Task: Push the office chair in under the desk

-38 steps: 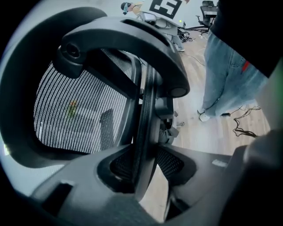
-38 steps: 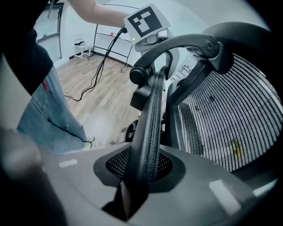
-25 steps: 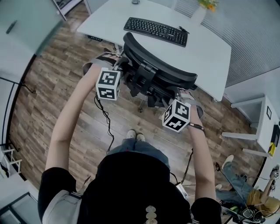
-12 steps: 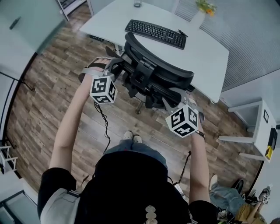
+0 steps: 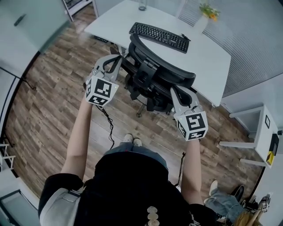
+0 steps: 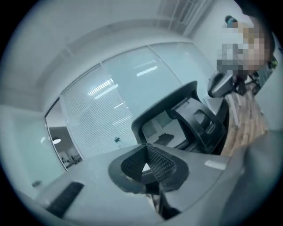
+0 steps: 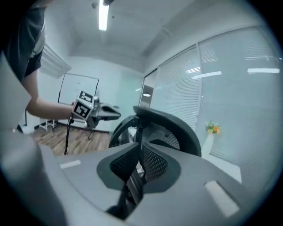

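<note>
The black office chair [image 5: 155,74] stands with its back toward me, its front at the edge of the white desk [image 5: 212,57]. My left gripper [image 5: 113,62] is at the left side of the chair's back; its pads [image 6: 159,161] meet and I see nothing between them, so it is shut. My right gripper [image 5: 178,93] is at the right side of the chair. Its jaws are closing, and the pads [image 7: 152,161] squeeze a black bar of the chair frame [image 7: 135,176]. The chair back [image 6: 194,119] fills the left gripper view beyond the jaws.
A black keyboard [image 5: 159,36], a glass [image 5: 142,5] and a vase with flowers [image 5: 204,12] are on the desk. A white side unit [image 5: 261,132] stands at the right. A black cable [image 5: 108,126] hangs over the wooden floor by my feet [image 5: 132,140].
Both grippers have moved forward onto the chair's sides and their jaws have gone from wide open to closed. The chair itself has hardly shifted.
</note>
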`<state>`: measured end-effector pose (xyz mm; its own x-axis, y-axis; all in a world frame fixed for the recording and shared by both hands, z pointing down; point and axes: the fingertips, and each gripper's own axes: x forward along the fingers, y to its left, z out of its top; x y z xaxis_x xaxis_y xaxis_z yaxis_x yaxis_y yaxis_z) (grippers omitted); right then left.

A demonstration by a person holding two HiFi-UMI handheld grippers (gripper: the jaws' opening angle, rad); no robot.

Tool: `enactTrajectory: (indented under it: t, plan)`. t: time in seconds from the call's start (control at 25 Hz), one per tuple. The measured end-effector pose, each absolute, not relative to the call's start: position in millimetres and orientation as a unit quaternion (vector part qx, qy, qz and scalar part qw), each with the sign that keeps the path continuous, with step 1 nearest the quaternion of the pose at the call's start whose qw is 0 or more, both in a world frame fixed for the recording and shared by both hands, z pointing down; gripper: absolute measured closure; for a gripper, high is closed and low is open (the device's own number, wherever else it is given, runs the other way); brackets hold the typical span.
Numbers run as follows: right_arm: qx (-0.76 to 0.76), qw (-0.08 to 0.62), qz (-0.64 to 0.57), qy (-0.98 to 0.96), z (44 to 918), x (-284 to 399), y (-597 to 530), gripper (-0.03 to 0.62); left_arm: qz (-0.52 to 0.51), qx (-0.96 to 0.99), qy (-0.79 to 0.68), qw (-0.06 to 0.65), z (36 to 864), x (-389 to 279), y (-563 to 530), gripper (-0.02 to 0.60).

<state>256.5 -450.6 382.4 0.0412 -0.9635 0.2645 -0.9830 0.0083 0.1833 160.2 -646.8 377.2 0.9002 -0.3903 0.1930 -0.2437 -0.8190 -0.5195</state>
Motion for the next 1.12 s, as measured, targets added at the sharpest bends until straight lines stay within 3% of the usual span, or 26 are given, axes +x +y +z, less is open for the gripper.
enactTrajectory:
  t: [0.2, 0.48, 1.12]
  plan:
    - [0.754, 0.028, 0.005, -0.656, 352, 273, -438, 0.583, -0.053, -0.972, 0.194, 0.121, 356, 154, -647, 0.572]
    - [0.815, -0.080, -0.018, -0.573, 330, 302, -415, 0.583, 0.018, -0.982, 0.186, 0.034, 339, 159, -636, 0.573]
    - [0.846, -0.113, -0.007, -0.521, 345, 314, -393, 0.583, 0.007, -0.985, 0.173, 0.025, 351, 166, -622, 0.574]
